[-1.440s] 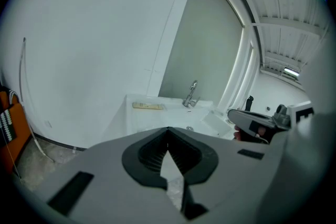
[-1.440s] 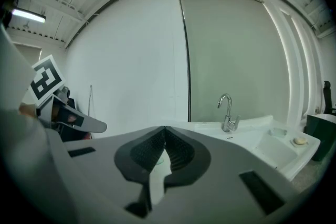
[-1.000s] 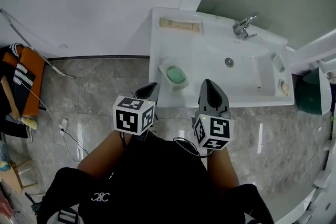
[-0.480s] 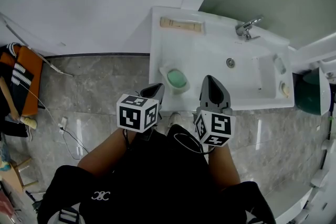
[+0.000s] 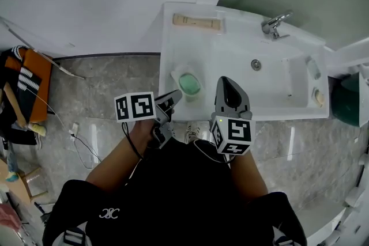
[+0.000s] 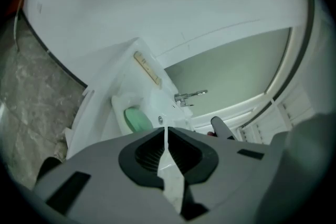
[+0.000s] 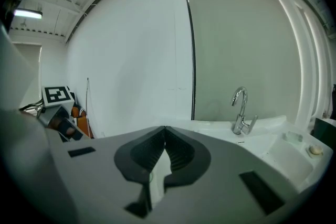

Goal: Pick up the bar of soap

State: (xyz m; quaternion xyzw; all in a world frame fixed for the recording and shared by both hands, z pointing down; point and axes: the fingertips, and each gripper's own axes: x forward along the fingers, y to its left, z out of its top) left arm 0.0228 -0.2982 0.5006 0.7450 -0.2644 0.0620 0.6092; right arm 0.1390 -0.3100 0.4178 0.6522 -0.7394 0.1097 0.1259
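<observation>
Green bar of soap point(image 5: 189, 84) sat in white dish point(image 5: 175, 75) at near-left corner of sink point(image 5: 242, 49), untouched. L gripper point(image 5: 172, 97) hung just near of dish, jaws closed, nothing btwn them. R gripper point(image 5: 226, 84) was over sink's near rim, right of soap, jaws also closed & empty.

soap point(image 5: 189, 84) in a dish point(image 5: 175, 75), sink's point(image 5: 271, 92) front left; faucet point(image 5: 274, 25) back right; perhaps a brush point(image 5: 197, 22) back left.
</observation>
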